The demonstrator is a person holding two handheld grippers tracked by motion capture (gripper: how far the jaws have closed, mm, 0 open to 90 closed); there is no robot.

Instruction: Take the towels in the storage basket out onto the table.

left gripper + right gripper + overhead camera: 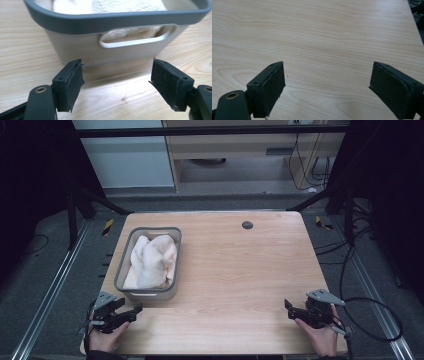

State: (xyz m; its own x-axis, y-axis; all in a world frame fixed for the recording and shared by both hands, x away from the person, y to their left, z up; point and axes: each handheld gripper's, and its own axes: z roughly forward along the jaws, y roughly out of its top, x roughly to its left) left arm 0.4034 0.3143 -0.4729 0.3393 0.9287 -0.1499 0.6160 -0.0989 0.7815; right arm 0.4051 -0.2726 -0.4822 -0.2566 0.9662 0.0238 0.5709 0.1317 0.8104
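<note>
A grey-rimmed white bin (124,265) stands on the left part of the wooden table (240,270), with a crumpled white towel (152,260) inside. My left gripper (134,310) rests near the table's front left corner, just in front of the bin, open and empty. In the left gripper view the bin's handle slot (135,41) sits close ahead between the open jaws (116,82), and the towel (120,6) shows above the rim. My right gripper (289,309) lies at the front right, open, with bare wood between its pads (327,87).
A small dark round grommet (247,225) sits in the table's far edge. Cables (370,310) trail on the floor to the right. Black frame legs and a cabinet stand beyond the table.
</note>
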